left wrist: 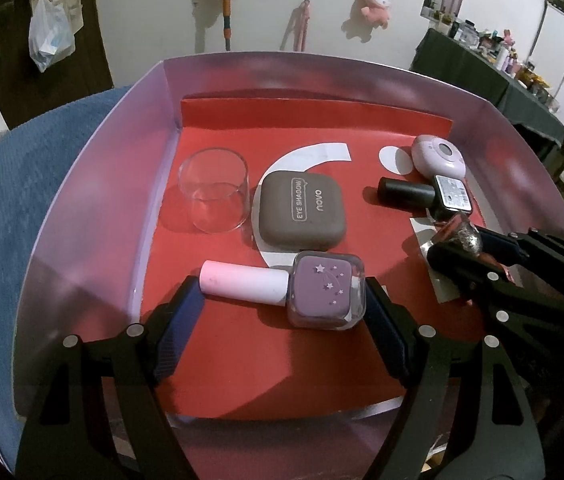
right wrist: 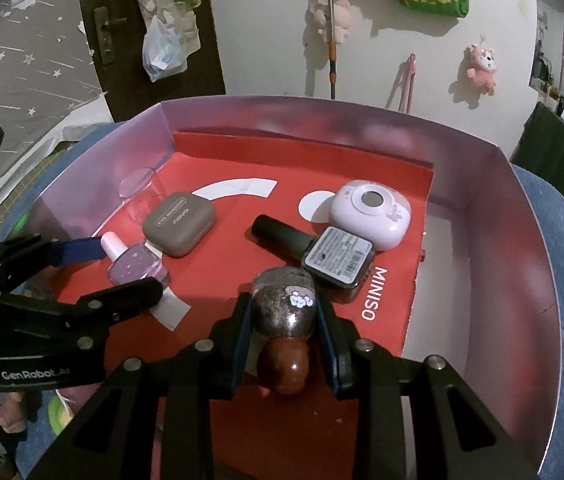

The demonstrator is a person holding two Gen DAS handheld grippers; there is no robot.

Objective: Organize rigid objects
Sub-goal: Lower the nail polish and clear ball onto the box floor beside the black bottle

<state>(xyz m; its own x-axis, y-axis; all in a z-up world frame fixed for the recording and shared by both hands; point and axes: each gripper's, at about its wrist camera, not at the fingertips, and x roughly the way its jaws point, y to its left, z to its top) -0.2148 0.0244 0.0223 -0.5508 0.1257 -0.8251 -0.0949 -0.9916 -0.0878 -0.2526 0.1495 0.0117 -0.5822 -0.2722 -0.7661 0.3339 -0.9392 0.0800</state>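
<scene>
1. The right claw point(right wrist: 283, 320) is clamped on a glittery brown polish bottle point(right wrist: 283, 300), just above the red liner of the pink box point(right wrist: 521, 240).
2. The left claw point(left wrist: 282, 312) gapes around the lilac polish bottle point(left wrist: 321, 290), which lies flat.
3. Both bottles look like glass: stiff, slick and breakable; the flat sides are probably safest to grip.

The glitter bottle point(left wrist: 457, 236) is mostly hidden behind the right gripper point(left wrist: 461, 256) in the left wrist view. The print on the dark bottle's label point(right wrist: 339, 256) is too small to read. The items on the far shelf point(left wrist: 501, 52) blur together.
</scene>
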